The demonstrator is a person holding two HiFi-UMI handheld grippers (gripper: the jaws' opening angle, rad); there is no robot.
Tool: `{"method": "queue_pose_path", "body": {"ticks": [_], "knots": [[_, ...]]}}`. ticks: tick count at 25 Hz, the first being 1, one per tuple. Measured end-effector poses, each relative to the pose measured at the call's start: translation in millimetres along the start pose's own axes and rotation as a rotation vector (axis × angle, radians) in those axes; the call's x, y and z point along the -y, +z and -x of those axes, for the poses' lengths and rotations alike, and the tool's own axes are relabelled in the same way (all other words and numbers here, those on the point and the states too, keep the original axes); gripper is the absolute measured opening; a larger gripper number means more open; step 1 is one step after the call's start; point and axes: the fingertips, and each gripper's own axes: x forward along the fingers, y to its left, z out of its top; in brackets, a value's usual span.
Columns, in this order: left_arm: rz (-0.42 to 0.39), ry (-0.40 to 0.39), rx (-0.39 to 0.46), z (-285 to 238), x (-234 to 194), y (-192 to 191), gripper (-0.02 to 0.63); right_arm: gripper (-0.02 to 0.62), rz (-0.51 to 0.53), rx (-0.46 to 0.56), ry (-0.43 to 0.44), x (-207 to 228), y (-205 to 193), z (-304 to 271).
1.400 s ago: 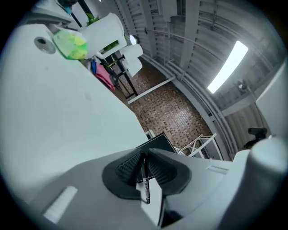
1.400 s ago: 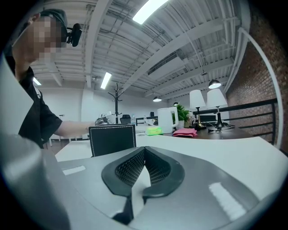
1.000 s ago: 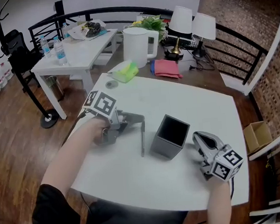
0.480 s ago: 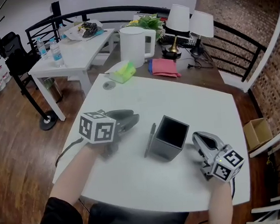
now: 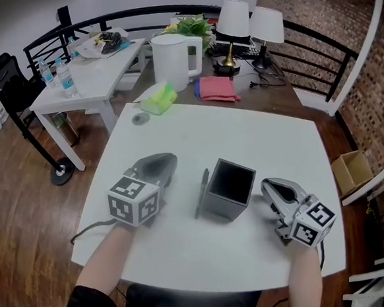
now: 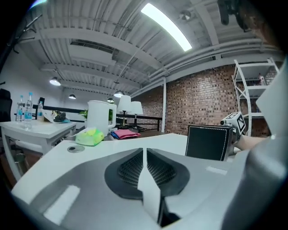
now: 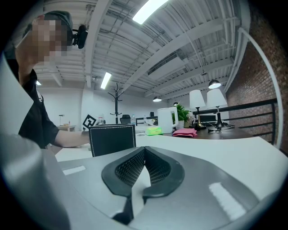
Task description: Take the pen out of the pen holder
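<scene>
The dark square pen holder (image 5: 229, 187) stands upright on the white table (image 5: 243, 135). A dark pen (image 5: 201, 194) lies on the table along the holder's left wall. My left gripper (image 5: 167, 161) hovers left of the pen, apart from it; its jaws are closing and in the left gripper view (image 6: 144, 150) the tips meet with nothing between them. My right gripper (image 5: 269, 186) rests just right of the holder, shut and empty, with the holder (image 7: 112, 139) straight ahead of it in the right gripper view. The holder (image 6: 208, 143) also shows ahead right in the left gripper view.
At the table's far edge lie a yellow-green bundle (image 5: 159, 98) and a small round disc (image 5: 140, 119). Behind it stand a white jug (image 5: 169, 62), a pink cloth (image 5: 216, 88) and two lamps (image 5: 231, 20). A side table with bottles (image 5: 73, 76) stands at the left.
The left gripper let go of the pen, drew back to the left, rolled its marker cube upward and brought its jaws together. The pen now lies beside the holder. The right gripper stayed put.
</scene>
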Motion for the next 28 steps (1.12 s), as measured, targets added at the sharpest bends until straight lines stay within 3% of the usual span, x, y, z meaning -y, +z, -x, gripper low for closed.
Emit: {"method": "queue_pose_path", "body": {"ticks": [4,28], "knots": [[-0.011,0.001,0.030,1.5,2.0,3.8,0.012,0.014,0.003,0.001,-0.007,1.8,1.4,1.3],[-0.015,-0.019,0.026,1.3,5.6,3.1,0.012,0.012,-0.003,0.004,-0.027,5.1,1.3,1.2]]}}
